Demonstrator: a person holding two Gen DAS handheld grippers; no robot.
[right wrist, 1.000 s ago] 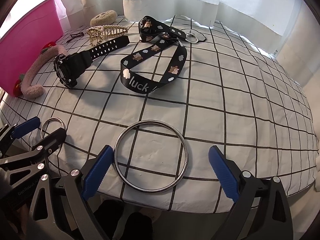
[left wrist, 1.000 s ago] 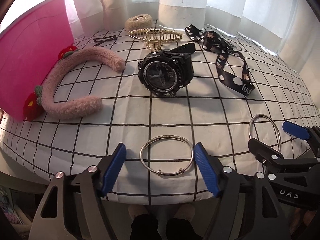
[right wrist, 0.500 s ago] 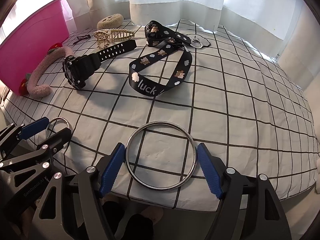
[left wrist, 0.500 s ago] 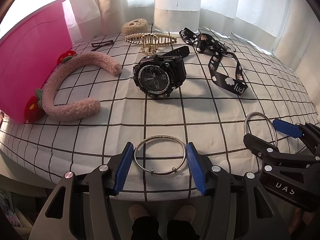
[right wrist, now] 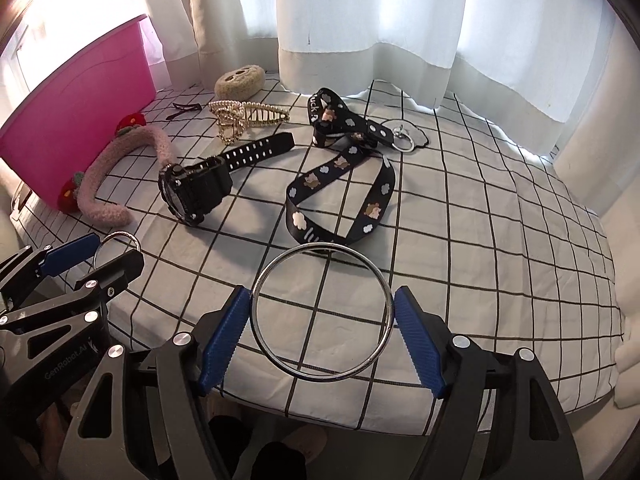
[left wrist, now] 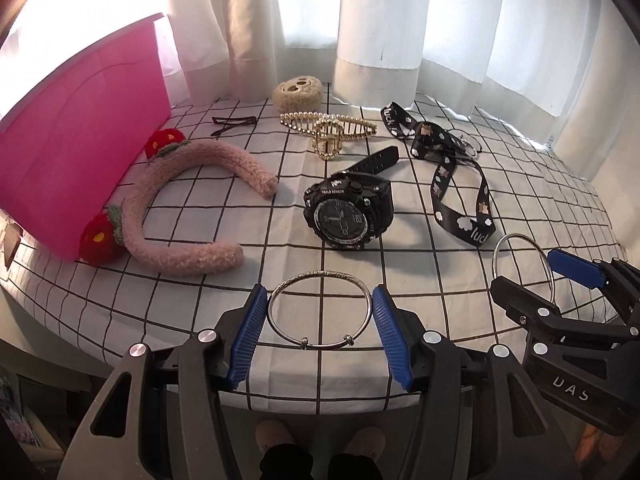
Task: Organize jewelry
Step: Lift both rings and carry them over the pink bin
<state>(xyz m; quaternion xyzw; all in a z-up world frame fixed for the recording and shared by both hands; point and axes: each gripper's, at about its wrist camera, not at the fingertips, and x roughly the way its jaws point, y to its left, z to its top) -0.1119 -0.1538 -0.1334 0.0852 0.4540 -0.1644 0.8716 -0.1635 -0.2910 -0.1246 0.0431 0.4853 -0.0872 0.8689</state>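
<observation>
The thin silver bangle [left wrist: 319, 312] sits right between the blue pads of the left gripper [left wrist: 319, 334], and both pads press on its sides, so the jaws are partly closed and holding it. The big plain ring [right wrist: 322, 311] sits the same way in the right gripper [right wrist: 322, 342], squeezed from both sides by jaws that stand wider because this ring is bigger. Each ring is held flat across its widest part, most likely so it cannot slip out or tip. Both seem to be held a little above the checked cloth [left wrist: 208, 288], near its front edge. Farther back lie a black watch [left wrist: 347, 216], a black strap with little pictures [left wrist: 460, 184], a gold hair clip [left wrist: 328, 132] and a fuzzy pink headband [left wrist: 184, 216]. A pink box [left wrist: 76, 152] stands at the left, and it is probably where the rings should go.
</observation>
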